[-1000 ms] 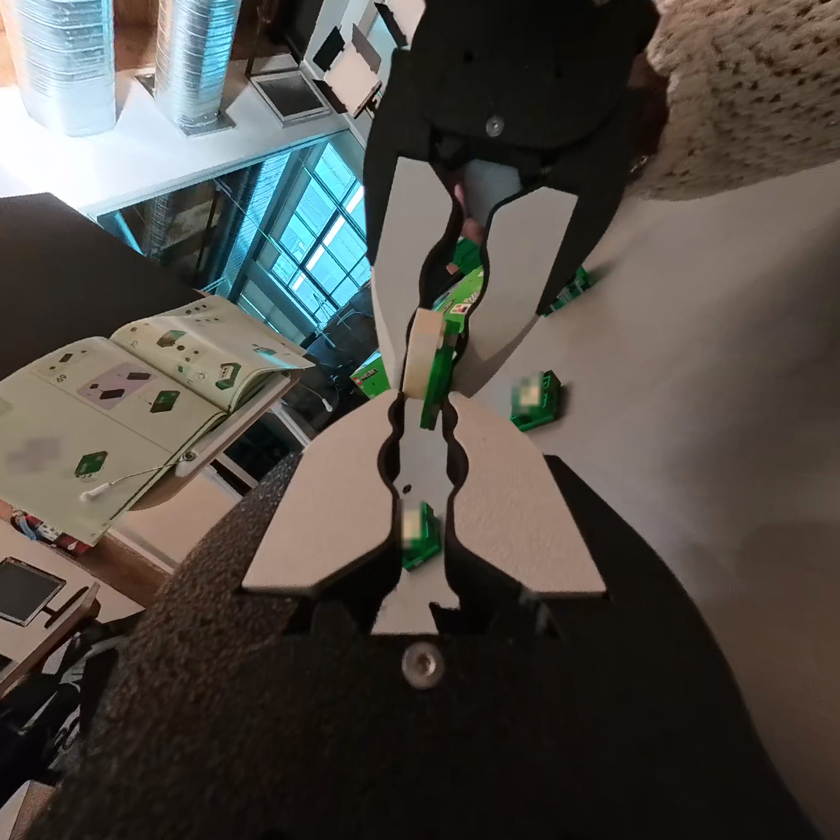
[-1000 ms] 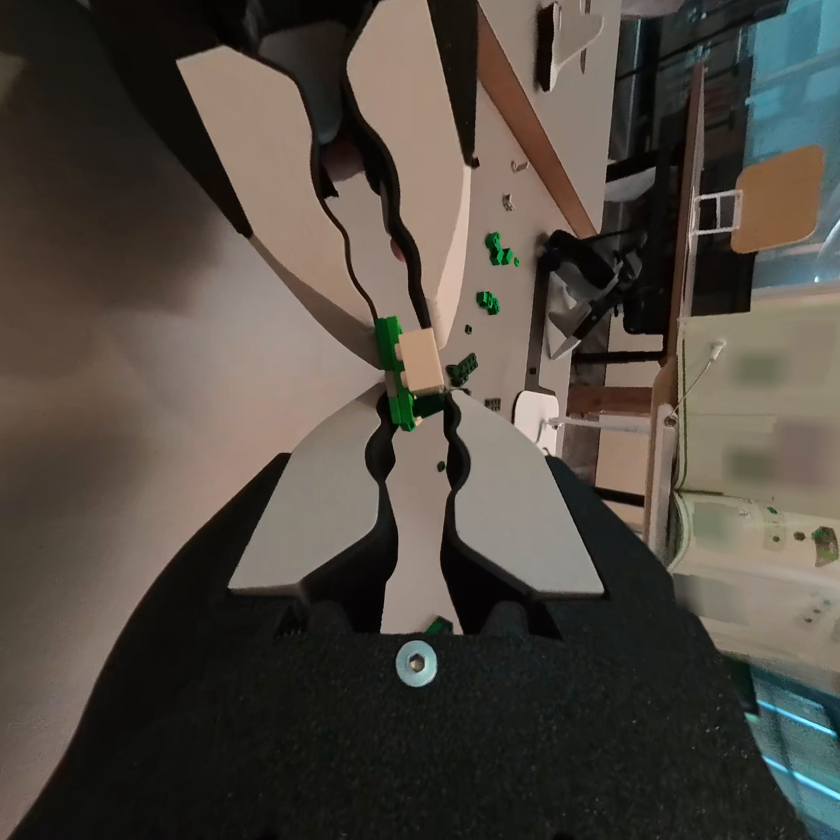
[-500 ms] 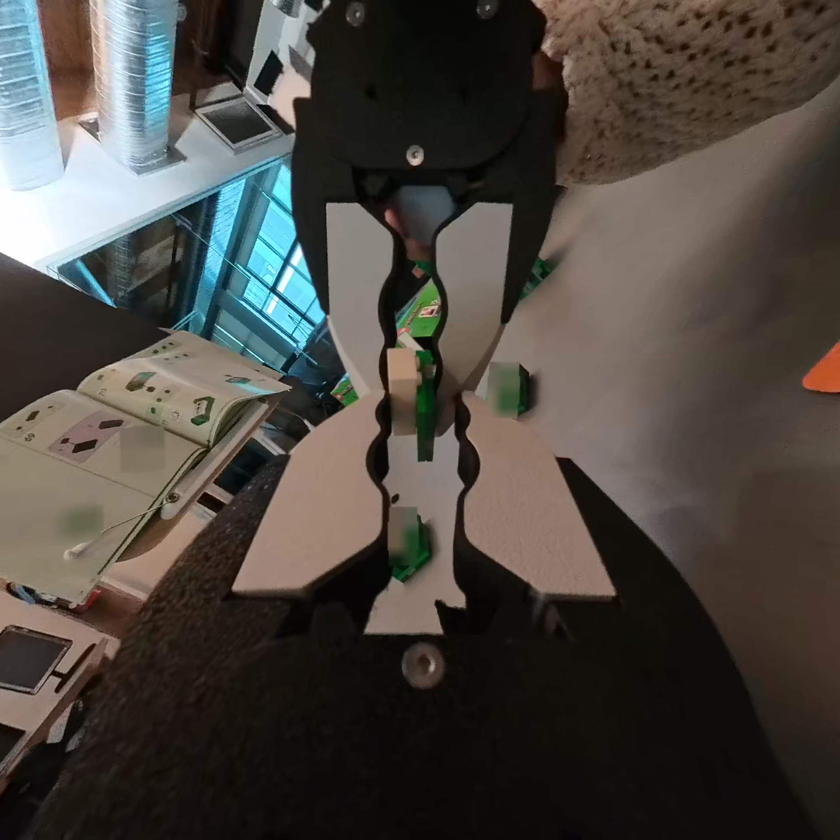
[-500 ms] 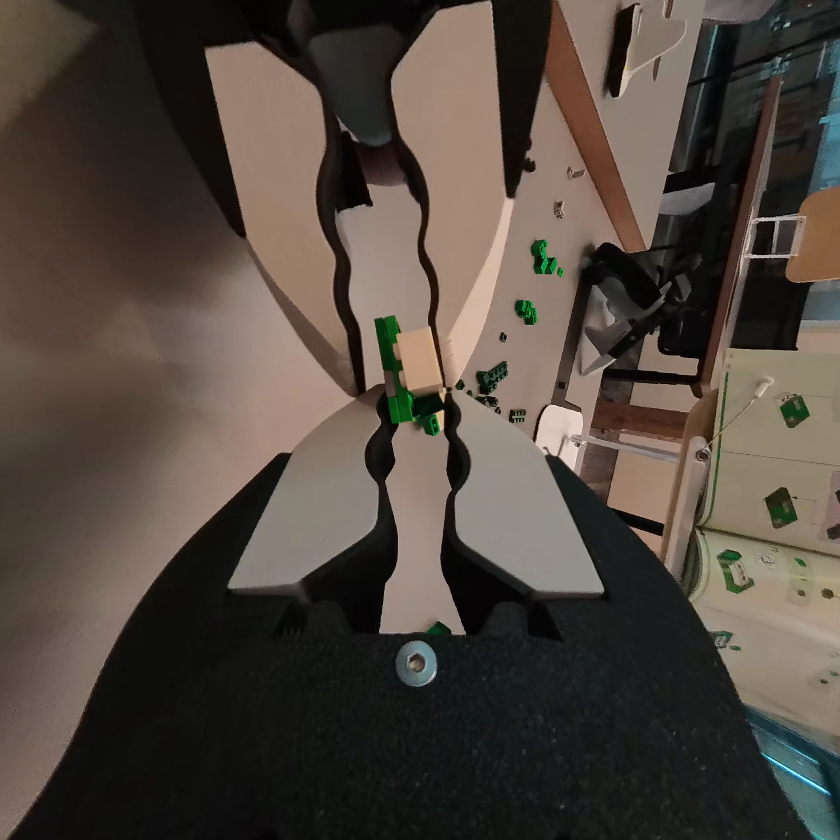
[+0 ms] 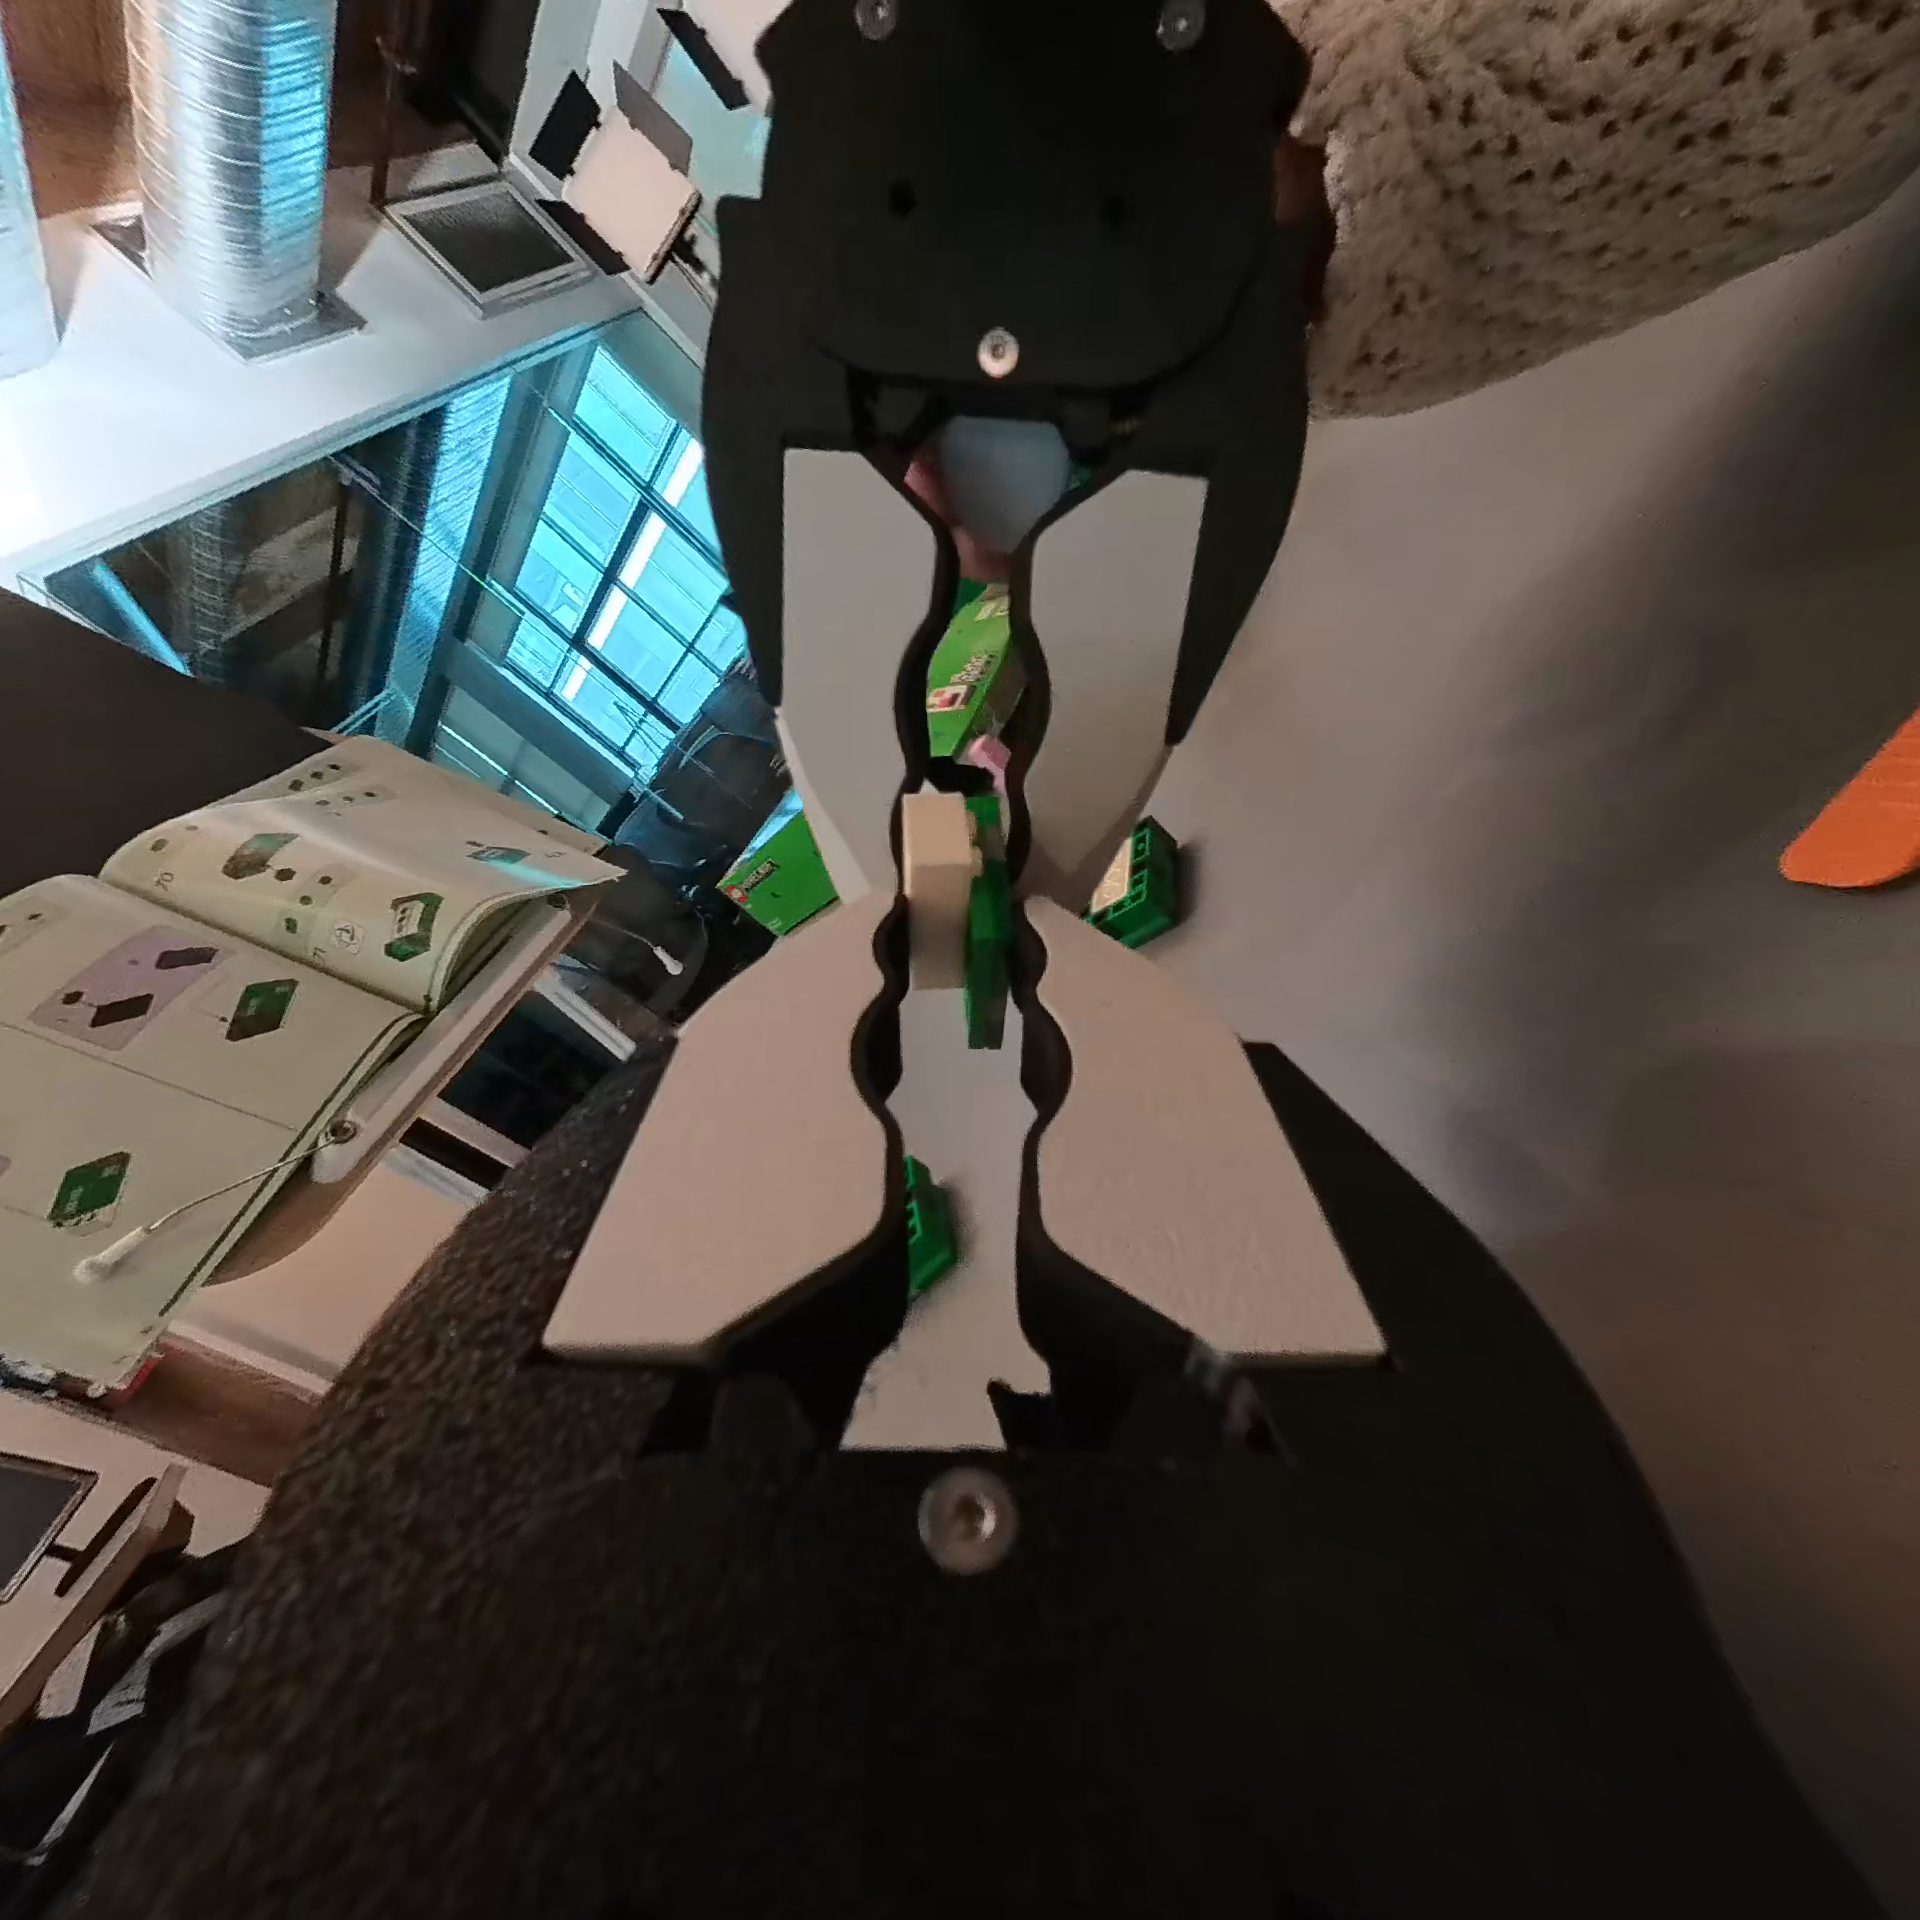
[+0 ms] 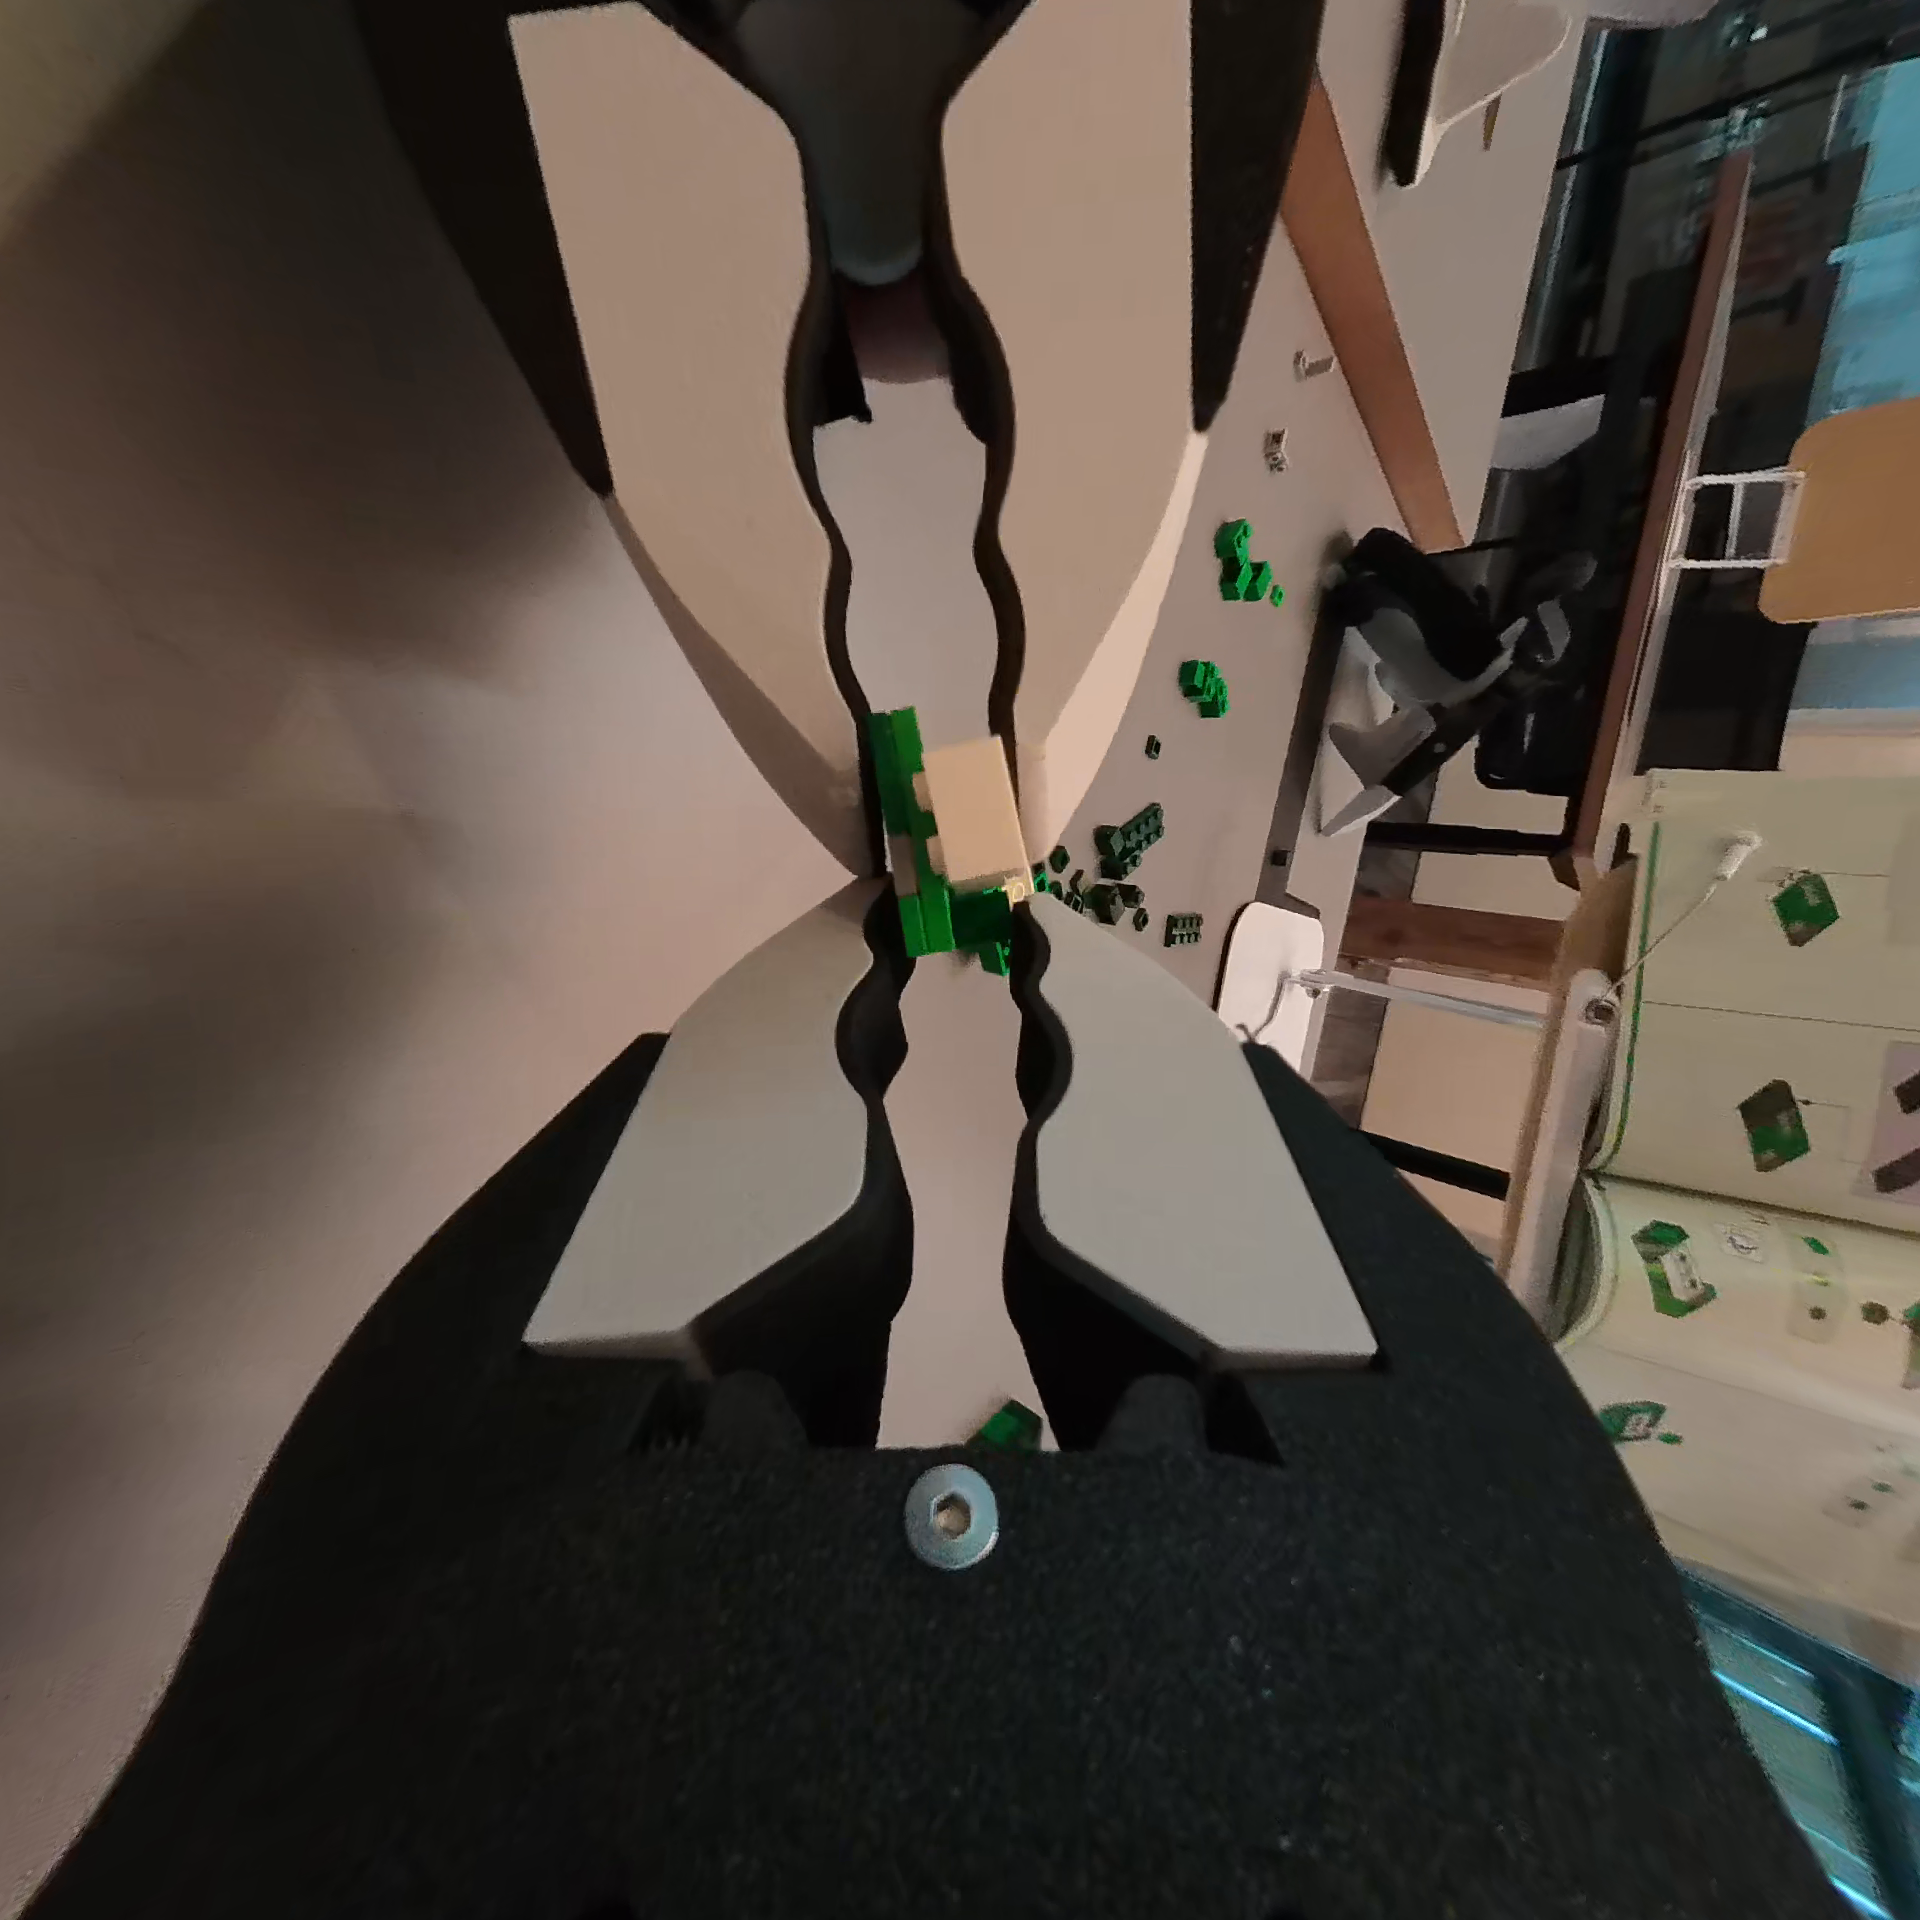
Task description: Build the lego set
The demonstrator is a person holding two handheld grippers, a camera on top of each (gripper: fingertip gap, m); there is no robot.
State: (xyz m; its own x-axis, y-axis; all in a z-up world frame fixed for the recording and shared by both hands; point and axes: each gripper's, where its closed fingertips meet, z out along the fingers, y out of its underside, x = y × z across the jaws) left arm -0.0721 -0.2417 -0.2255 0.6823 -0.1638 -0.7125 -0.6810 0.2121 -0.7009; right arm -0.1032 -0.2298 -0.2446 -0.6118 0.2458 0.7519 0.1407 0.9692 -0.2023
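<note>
A small lego assembly, a cream brick [image 5: 935, 894] on green plates [image 5: 987, 966], is held above the table between two grippers that meet tip to tip. My left gripper [image 5: 956, 935] is shut on it from below in the left wrist view. My right gripper [image 5: 961, 831] comes in from the top there and is shut on the same assembly. In the right wrist view my right gripper [image 6: 940, 925] pinches the green lower part [image 6: 925, 925]. The left gripper [image 6: 935, 821] holds the cream brick [image 6: 971, 821] and the green plates beside it.
An open instruction booklet [image 5: 260, 997] stands on a holder, also in the right wrist view [image 6: 1766, 1091]. Loose green pieces [image 6: 1127, 862] lie on the table [image 6: 312, 623]. A green partial build [image 5: 1138, 894], green boxes [image 5: 779, 883], an orange object [image 5: 1860, 831] and a knit sleeve [image 5: 1558, 156] also show. Both grippers' tips are close together, under 4 cm apart.
The two grippers have turned from a slanted meeting into a straight tip-to-tip line and moved closer. The assembly stays gripped between them. The background has shifted with the turn.
</note>
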